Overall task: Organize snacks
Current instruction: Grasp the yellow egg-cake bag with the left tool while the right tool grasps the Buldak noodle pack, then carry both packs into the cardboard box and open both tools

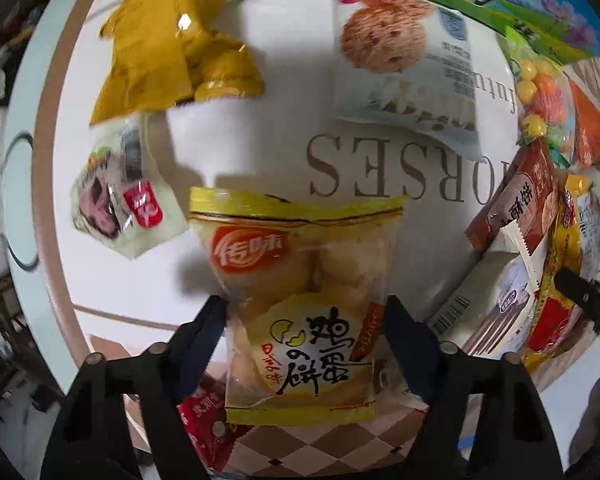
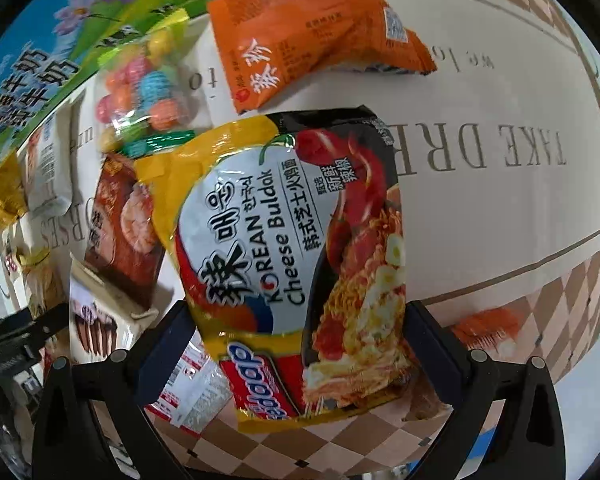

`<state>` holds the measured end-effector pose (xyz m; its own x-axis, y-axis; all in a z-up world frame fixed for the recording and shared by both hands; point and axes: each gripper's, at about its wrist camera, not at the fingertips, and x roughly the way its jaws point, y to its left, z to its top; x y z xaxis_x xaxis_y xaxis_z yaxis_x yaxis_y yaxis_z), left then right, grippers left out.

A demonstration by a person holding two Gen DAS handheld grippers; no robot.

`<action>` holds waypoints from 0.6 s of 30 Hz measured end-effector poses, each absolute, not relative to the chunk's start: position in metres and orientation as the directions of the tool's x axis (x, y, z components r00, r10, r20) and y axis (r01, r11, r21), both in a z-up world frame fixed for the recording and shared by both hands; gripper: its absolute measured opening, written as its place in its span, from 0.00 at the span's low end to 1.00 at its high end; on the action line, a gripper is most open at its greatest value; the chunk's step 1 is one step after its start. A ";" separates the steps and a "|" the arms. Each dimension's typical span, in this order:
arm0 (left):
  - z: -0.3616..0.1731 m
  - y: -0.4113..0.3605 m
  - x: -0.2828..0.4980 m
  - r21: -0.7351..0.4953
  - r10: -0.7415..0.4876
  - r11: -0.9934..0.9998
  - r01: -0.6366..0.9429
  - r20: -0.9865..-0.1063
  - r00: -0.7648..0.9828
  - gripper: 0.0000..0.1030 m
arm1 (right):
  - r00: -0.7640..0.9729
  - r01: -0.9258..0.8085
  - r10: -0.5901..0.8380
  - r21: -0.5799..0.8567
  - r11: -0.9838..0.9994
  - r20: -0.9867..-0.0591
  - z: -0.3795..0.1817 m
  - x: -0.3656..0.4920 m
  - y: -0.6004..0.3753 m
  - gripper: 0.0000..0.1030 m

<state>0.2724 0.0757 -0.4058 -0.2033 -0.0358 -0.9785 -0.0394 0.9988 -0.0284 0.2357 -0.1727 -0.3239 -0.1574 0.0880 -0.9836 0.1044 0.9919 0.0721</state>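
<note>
A yellow egg-cracker bag (image 1: 304,300) lies on the white printed tablecloth (image 1: 260,136). My left gripper (image 1: 304,312) points down over it, and its dark fingers (image 1: 204,332) press on the bag's two long edges. A Korean cheese noodle pack (image 2: 296,248) rests tilted on other packets. It lies between the wide-spread fingers (image 2: 168,340) of my right gripper (image 2: 298,320), and the pads stand at its edges without squeezing it.
Around lie a mustard-yellow pouch (image 1: 172,48), a cookie packet (image 1: 400,64), a small pale packet (image 1: 120,204), a candy-ball bag (image 2: 148,88), an orange sachet (image 2: 312,36), brown and white packets (image 2: 120,220) and a green-blue milk carton box (image 2: 40,64). The table's edge is near below.
</note>
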 end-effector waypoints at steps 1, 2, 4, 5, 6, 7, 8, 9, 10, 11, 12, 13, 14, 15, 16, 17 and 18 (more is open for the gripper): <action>-0.404 0.074 0.273 -0.022 -0.028 0.999 -0.029 -0.980 -0.197 0.62 | -0.160 0.107 0.091 0.074 0.991 -0.983 -0.327 0.238 -0.175 1.00; -0.401 0.073 0.271 -0.017 -0.022 0.999 -0.029 -0.981 -0.192 0.58 | -0.162 0.108 0.093 0.076 0.991 -0.982 -0.330 0.241 -0.175 1.00; -0.396 0.072 0.269 -0.012 -0.017 0.999 -0.031 -0.983 -0.184 0.53 | -0.170 0.097 0.083 0.067 0.993 -0.982 -0.336 0.243 -0.173 1.00; -0.392 0.072 0.268 -0.005 -0.010 1.000 -0.027 -0.984 -0.180 0.49 | -0.173 0.084 0.070 0.056 0.995 -0.982 -0.339 0.244 -0.172 1.00; -0.386 0.068 0.267 0.003 -0.001 1.000 -0.021 -0.985 -0.175 0.48 | -0.174 0.073 0.055 0.042 0.996 -0.983 -0.343 0.245 -0.170 0.98; -0.383 0.067 0.265 0.006 0.003 1.000 -0.016 -0.986 -0.170 0.44 | -0.176 0.056 0.026 0.016 0.998 -0.984 -0.345 0.245 -0.165 0.93; -0.380 0.066 0.268 0.006 0.003 1.000 -0.016 -0.985 -0.170 0.42 | -0.174 0.046 0.008 0.000 0.999 -0.985 -0.347 0.241 -0.154 0.91; -0.378 0.063 0.272 0.007 0.004 1.000 -0.020 -0.985 -0.170 0.42 | -0.170 0.041 0.002 -0.005 0.999 -0.985 -0.348 0.239 -0.151 0.89; -0.376 0.063 0.271 0.006 0.001 1.000 -0.025 -0.986 -0.168 0.41 | -0.168 0.038 -0.003 -0.009 0.999 -0.986 -0.348 0.237 -0.148 0.88; -0.372 0.063 0.271 0.005 0.000 1.000 -0.029 -0.986 -0.165 0.40 | -0.167 0.036 -0.005 -0.012 0.999 -0.986 -0.349 0.236 -0.146 0.88; -0.369 0.063 0.271 0.006 0.001 1.000 -0.030 -0.987 -0.163 0.40 | -0.166 0.038 -0.006 -0.012 0.999 -0.986 -0.349 0.233 -0.145 0.88; -0.367 0.063 0.271 0.007 0.002 0.999 -0.031 -0.987 -0.159 0.39 | -0.166 0.039 -0.006 -0.013 0.999 -0.986 -0.350 0.230 -0.143 0.88; -0.363 0.062 0.269 0.009 0.004 0.999 -0.032 -0.988 -0.154 0.39 | -0.166 0.037 -0.005 -0.011 0.999 -0.986 -0.351 0.226 -0.141 0.88; -0.367 0.045 0.271 0.016 0.011 0.999 -0.031 -0.989 -0.149 0.39 | -0.168 0.037 -0.004 -0.011 0.999 -0.986 -0.352 0.225 -0.139 0.88; -0.363 0.044 0.269 0.019 0.014 0.999 -0.029 -0.989 -0.147 0.39 | -0.172 0.040 -0.001 -0.008 0.999 -0.985 -0.353 0.223 -0.138 0.88; -0.356 0.045 0.267 0.023 0.019 0.999 -0.030 -0.989 -0.146 0.38 | -0.174 0.042 0.002 -0.005 0.999 -0.985 -0.350 0.224 -0.138 0.88; -0.354 0.045 0.266 0.025 0.020 0.999 -0.034 -0.989 -0.144 0.38 | -0.176 0.045 0.005 -0.003 0.999 -0.984 -0.348 0.229 -0.137 0.87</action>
<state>0.2662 0.0452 -0.3537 -0.1436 0.0201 -0.9894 -0.0335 0.9991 0.0252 0.2285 -0.1373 -0.3478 -0.1758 0.0051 -0.9844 0.0451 0.9990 -0.0029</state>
